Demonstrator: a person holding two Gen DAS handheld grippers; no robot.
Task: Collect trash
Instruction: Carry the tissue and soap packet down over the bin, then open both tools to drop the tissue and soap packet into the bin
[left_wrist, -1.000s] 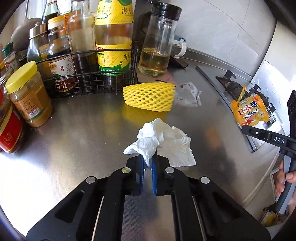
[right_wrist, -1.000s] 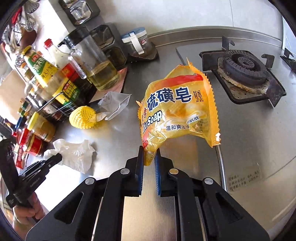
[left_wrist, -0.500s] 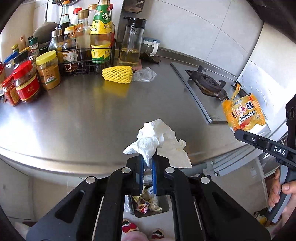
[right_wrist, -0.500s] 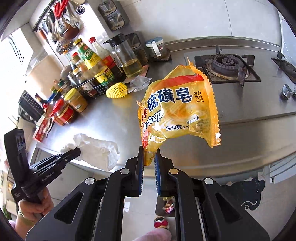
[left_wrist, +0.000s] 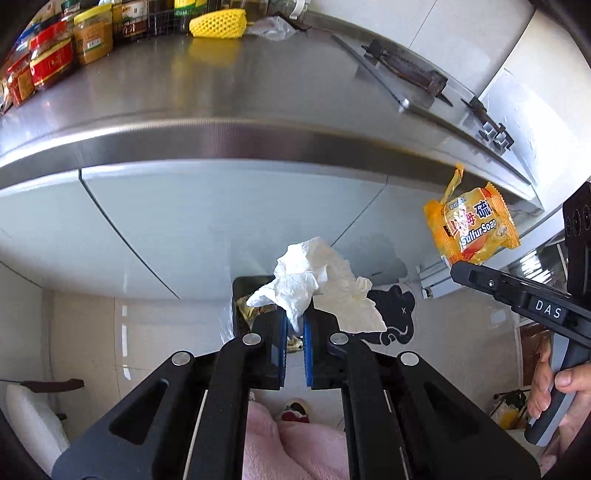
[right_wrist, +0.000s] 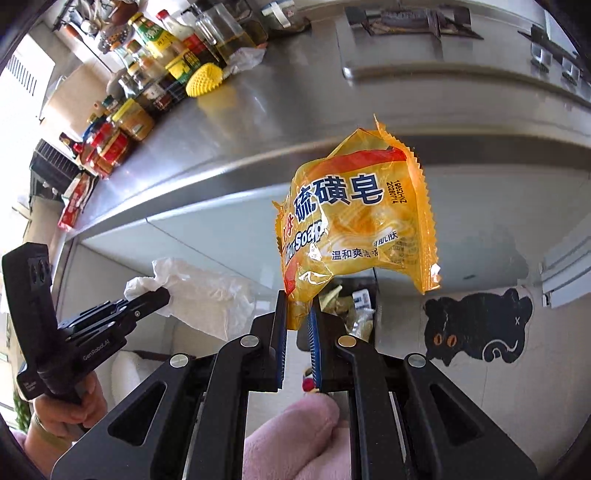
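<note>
Tissue (left_wrist: 314, 280) clamped in left tongs (left_wrist: 294, 325), soap wrapper (right_wrist: 354, 225) clamped in right tongs (right_wrist: 297, 325), both above trash bin (left_wrist: 236, 295), below surface (left_wrist: 221, 92).

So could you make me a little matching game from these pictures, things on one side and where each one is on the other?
Things:
1. tissue
2. soap wrapper
3. yellow foam net
4. bin

Places:
A. on the counter by the bottles
B. on the floor below the counter
C. in the left jaws
D. in the right jaws

Pairs: 1-C, 2-D, 3-A, 4-B
</note>
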